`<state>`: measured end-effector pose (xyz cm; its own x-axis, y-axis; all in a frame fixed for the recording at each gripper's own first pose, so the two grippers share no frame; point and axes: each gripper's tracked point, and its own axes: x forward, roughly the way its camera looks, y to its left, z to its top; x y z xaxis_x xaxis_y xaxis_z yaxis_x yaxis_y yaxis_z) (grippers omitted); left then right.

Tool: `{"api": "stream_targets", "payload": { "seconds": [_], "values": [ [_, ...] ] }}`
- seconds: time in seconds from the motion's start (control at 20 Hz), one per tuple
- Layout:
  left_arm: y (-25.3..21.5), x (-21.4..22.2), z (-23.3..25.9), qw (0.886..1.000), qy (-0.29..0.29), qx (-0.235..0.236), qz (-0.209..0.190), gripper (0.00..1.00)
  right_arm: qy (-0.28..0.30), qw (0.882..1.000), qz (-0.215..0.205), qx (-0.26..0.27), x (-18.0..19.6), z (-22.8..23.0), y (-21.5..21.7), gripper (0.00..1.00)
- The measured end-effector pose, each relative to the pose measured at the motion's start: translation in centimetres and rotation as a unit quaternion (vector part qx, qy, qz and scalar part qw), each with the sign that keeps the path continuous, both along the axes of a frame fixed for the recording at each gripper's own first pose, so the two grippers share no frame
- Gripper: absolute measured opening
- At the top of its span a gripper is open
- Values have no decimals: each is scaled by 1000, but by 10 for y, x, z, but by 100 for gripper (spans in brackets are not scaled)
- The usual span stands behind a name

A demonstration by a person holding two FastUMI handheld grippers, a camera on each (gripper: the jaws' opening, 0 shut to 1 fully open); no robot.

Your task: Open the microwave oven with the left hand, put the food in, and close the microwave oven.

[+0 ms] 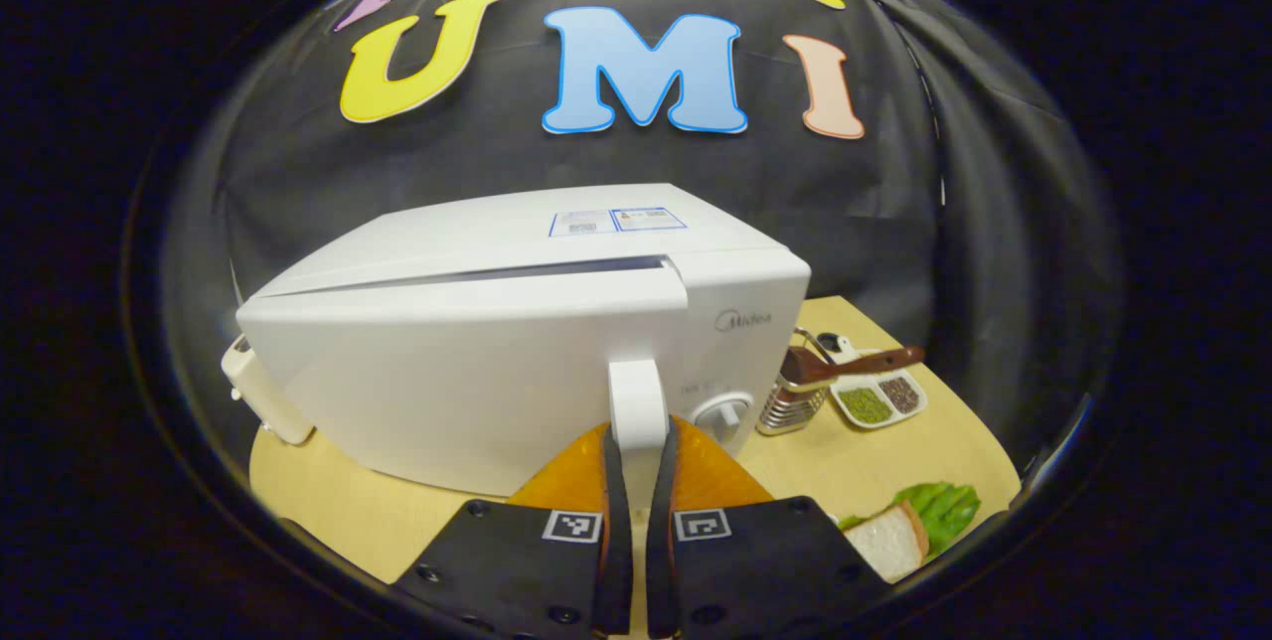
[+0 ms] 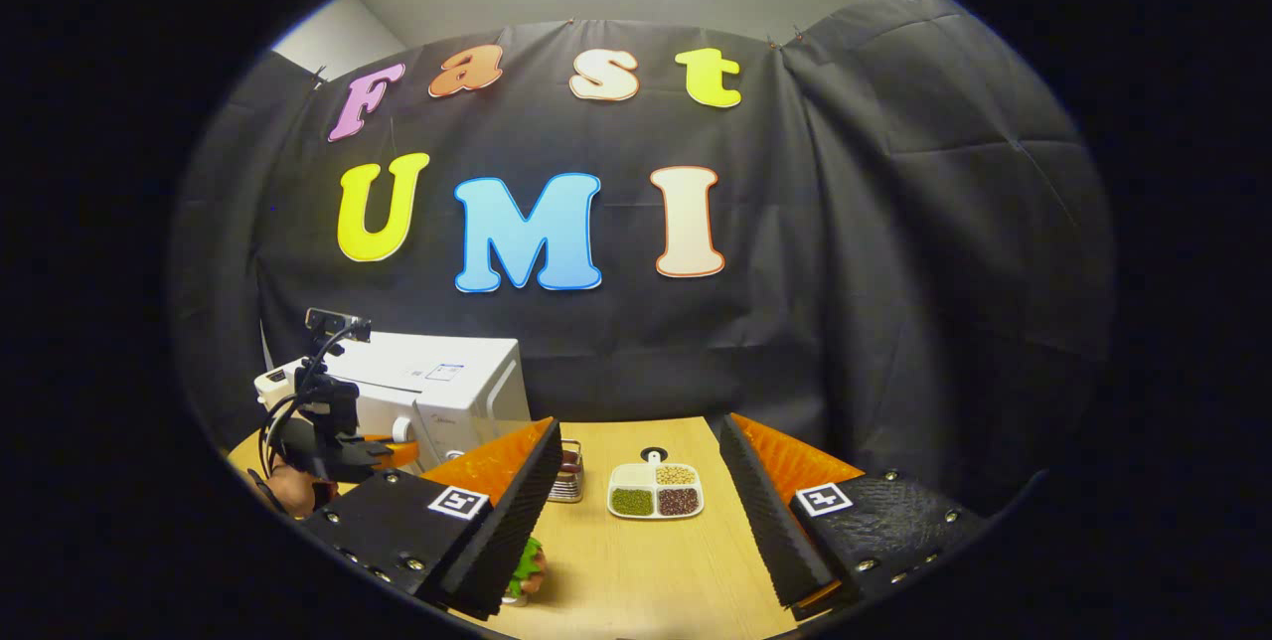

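Currently, stock of the scene as you hold it:

Microwave [image 1: 517, 342]: white, on the wooden table [image 1: 318, 481]; the door looks swung a little way out, with a dark gap along its top edge.

Door handle [image 1: 637, 401]: upright white bar at the door's right edge, just beside the dial [image 1: 723, 413]. Its long axis runs vertically, straight ahead of your left gripper.

Left gripper [image 1: 637, 451]: fingers drawn close on either side of the handle's lower part, pinching it. You can also pick it out in the right gripper view [image 2: 373, 451], at the microwave's front.

Right gripper [image 2: 641, 511]: fingers spread wide, nothing between them, hovering above the table well to the right of the microwave.

Food: a slice of bread [image 1: 887, 541] on a lettuce leaf [image 1: 944, 506], low at the right of the left gripper view, near the table's front edge.

Other items: divided dish of beans [image 2: 656, 491] and a metal holder [image 2: 566, 473] to the microwave's right.

Key relation: the handle is already in your left grip, so that hand is the nearer one by far. Your pull should probably come back toward you and sweep leftward, if the hinge is on the far left as it appears.

Step in hand: opening the door, early in the task; food not yet loaded.

Risk: a pull along the handle's length may let the fingers slide off.
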<state>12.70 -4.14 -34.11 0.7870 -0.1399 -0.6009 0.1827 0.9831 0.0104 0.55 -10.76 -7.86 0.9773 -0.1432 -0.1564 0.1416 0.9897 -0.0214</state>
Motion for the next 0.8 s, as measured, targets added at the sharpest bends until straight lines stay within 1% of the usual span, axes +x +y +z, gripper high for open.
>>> {"api": "stream_targets", "payload": {
  "seconds": [0.05,0.15,0.3,0.4,0.6,0.7,0.8],
  "values": [
    [5,-20,5,1000,1,-2,-11,13,0,1000,1,1,1,1,10,96],
    [21,-71,13,1000,8,-19,-16,12,7,1000,11,6,1,-4,36,96],
    [64,-139,26,1000,14,-12,-22,12,17,999,33,9,-1,-7,78,96],
    [97,-175,32,1000,19,-7,-20,12,20,999,43,3,-3,-9,105,97],
    [153,-219,38,998,24,13,-59,12,29,998,64,-5,-6,-15,160,96],
    [183,-234,40,997,29,19,-67,12,31,997,70,-5,-9,-17,184,96],
    [212,-247,43,997,34,25,-66,12,29,997,70,-6,-10,-17,201,96]
  ]
}}
